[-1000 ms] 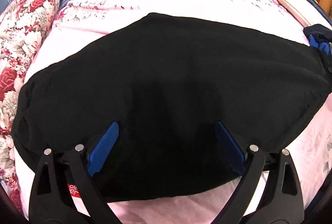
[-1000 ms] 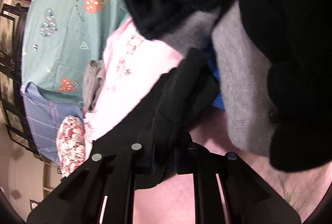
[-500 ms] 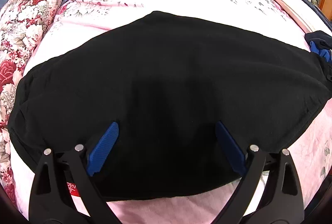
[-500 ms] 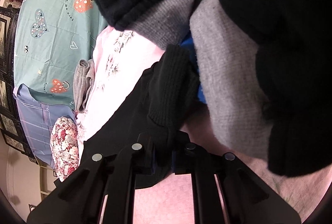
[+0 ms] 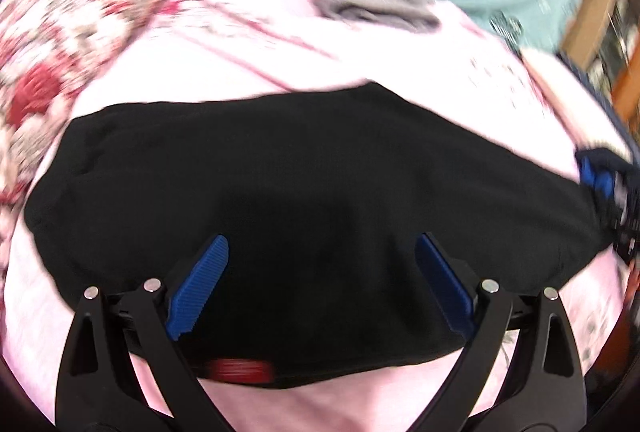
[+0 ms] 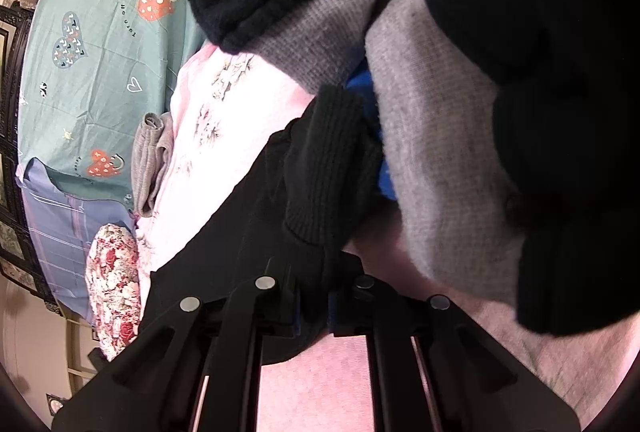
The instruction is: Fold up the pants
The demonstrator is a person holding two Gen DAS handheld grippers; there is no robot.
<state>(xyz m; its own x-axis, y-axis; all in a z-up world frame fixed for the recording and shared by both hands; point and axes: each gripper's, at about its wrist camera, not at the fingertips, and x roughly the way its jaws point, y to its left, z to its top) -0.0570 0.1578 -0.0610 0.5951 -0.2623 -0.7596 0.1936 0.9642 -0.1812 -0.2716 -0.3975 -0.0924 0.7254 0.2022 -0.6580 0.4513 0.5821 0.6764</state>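
The black knit pants point(image 5: 312, 200) lie flat and wide on the pink flowered bed sheet point(image 5: 360, 48), soft and thick. The left view is now blurred and turned; my left tongs point(image 5: 320, 284) hang released above the cloth. My right tongs point(image 6: 316, 296), tilted downward, are clenched on the ribbed cuff point(image 6: 328, 168).

The left tongs point(image 5: 320, 284) stand wide apart, their blue pads point(image 5: 198, 286) splayed toward 11 and 1 o'clock from the black arms at the bottom of the left wrist view, nothing pinched between them. The right tongs point(image 6: 320, 296) are drawn together, clamped on a ribbed black hem of the pants point(image 6: 328, 168) that runs up toward 12 o'clock. From the left view, the right tongs point(image 5: 600, 180) show blurred at 3 o'clock.
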